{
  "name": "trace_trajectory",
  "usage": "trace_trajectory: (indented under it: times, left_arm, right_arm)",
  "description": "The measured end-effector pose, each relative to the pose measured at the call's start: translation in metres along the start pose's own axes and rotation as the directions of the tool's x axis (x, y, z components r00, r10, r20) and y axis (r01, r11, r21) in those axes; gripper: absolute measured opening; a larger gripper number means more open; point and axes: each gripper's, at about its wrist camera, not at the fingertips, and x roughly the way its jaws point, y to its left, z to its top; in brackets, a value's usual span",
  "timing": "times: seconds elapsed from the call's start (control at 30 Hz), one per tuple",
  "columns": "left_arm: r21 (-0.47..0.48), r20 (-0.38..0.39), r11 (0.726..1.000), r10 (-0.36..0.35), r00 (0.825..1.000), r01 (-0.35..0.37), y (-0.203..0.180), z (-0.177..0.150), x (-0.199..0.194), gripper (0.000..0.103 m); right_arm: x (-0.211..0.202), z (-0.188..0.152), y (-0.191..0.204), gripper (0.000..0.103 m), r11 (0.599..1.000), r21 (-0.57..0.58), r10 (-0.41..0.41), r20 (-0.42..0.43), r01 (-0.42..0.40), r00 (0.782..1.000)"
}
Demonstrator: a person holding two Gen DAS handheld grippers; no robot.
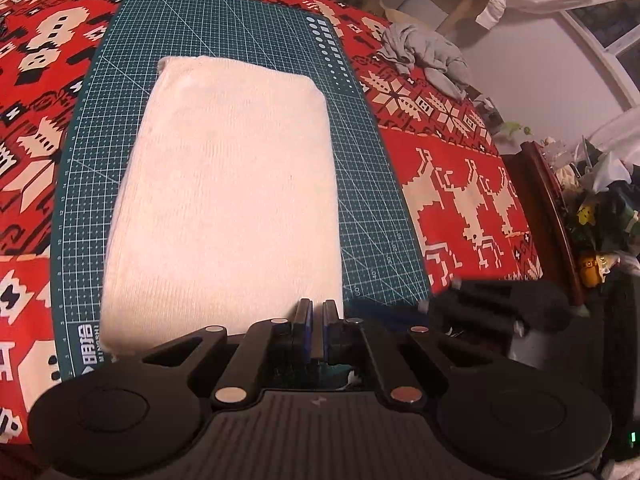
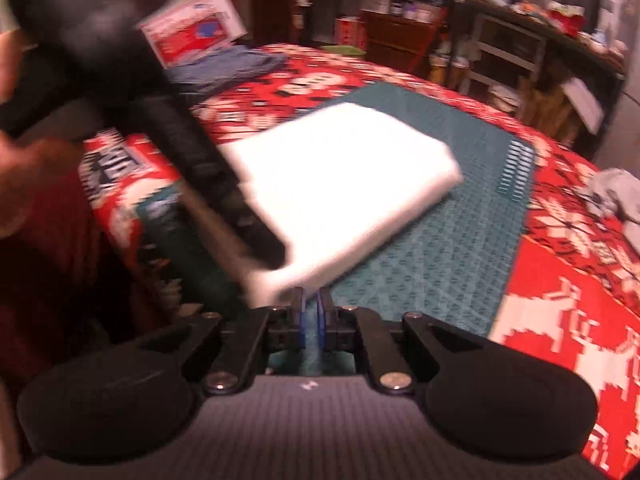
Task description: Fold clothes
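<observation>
Between our left gripper's [image 1: 316, 312] fingers only a thin slit shows, and we see no cloth pinched in it; they sit just at the near edge of the white folded garment [image 1: 228, 184]. Our right gripper [image 2: 313, 304] shows the same: blue-padded fingers almost together, nothing visibly between them, poised by the garment's near corner. That view is smeared by motion, so we cannot tell whether the tips touch the cloth.

The garment lies as a neat thick rectangle on the green cutting mat [image 1: 248, 24], which sits on the desk under a red patterned cloth [image 1: 460, 184]. A crumpled grey garment [image 1: 428, 56] lies well apart on the red cloth, and a bluish cloth [image 2: 228, 66] lies by a red and white box at the far side.

We judge that the white piece already lies folded; whether another fold is meant, we cannot say. If we work on it more, we should take all layers at the near edge with both grippers level, lift low, and keep the corners matched so the stack does not slide. If it is finished, we should draw back cleanly without snagging the edge.
</observation>
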Motion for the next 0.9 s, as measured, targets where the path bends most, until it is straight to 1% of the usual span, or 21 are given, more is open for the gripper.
trace_trajectory:
  times: [0.1, 0.2, 0.27, 0.3, 0.43, 0.5, 0.57, 0.67, 0.73, 0.8, 0.9]
  left_arm:
    - [-0.004, 0.003, 1.000, -0.001, 1.000, 0.001, 0.000, -0.002, -0.001, 0.006]
    - [-0.011, 0.004, 1.000, 0.000, 1.000, 0.000, 0.001, -0.004, -0.001, 0.006]
    - [-0.017, 0.005, 1.000, -0.004, 1.000, 0.004, 0.002, -0.004, -0.001, 0.006]
    - [-0.018, 0.004, 1.000, -0.006, 1.000, 0.006, 0.002, -0.004, -0.001, 0.006]
    - [-0.020, 0.001, 1.000, -0.006, 1.000, 0.006, 0.002, -0.004, -0.001, 0.006]
    - [-0.021, 0.001, 1.000, -0.004, 1.000, 0.004, 0.001, -0.004, -0.001, 0.006]
    - [-0.020, 0.001, 1.000, -0.003, 1.000, 0.003, 0.001, -0.004, -0.001, 0.006]
    - [-0.026, -0.003, 1.000, -0.010, 1.000, 0.010, 0.001, -0.004, -0.002, 0.006]
    - [-0.029, -0.007, 0.999, -0.017, 1.000, 0.017, 0.002, -0.003, -0.004, 0.006]
    - [-0.031, -0.006, 0.999, -0.025, 1.000, 0.025, 0.002, 0.000, -0.005, 0.006]
    - [-0.012, 0.015, 1.000, -0.017, 1.000, 0.017, -0.001, 0.009, -0.007, 0.006]
  right_arm:
    - [0.006, 0.001, 0.003, 0.006, 0.999, -0.015, 0.037, -0.023, -0.037, 0.999]
    - [0.001, -0.002, 0.017, 0.005, 0.995, -0.070, 0.067, -0.042, -0.070, 0.997]
    - [-0.001, -0.003, 0.017, 0.005, 0.994, -0.057, 0.089, -0.042, -0.092, 0.995]
    - [-0.002, -0.002, 0.015, 0.005, 0.994, -0.045, 0.094, -0.040, -0.096, 0.995]
    - [0.006, 0.002, 0.007, 0.007, 1.000, 0.005, 0.020, -0.045, -0.020, 0.999]
    - [0.005, 0.002, 0.008, 0.007, 0.999, 0.001, 0.045, -0.047, -0.045, 0.998]
    - [0.002, 0.001, 0.015, 0.005, 0.997, -0.030, 0.067, -0.049, -0.068, 0.997]
    - [-0.003, -0.002, 0.017, 0.006, 0.993, -0.054, 0.100, -0.062, -0.103, 0.993]
    - [-0.006, 0.000, 0.007, 0.006, 0.996, -0.028, 0.086, -0.047, -0.088, 0.995]
    - [-0.008, 0.005, -0.008, 0.006, 0.999, 0.021, 0.047, -0.022, -0.047, 0.999]
    - [0.000, 0.013, -0.036, 0.007, 0.990, 0.141, -0.021, 0.010, 0.019, 1.000]
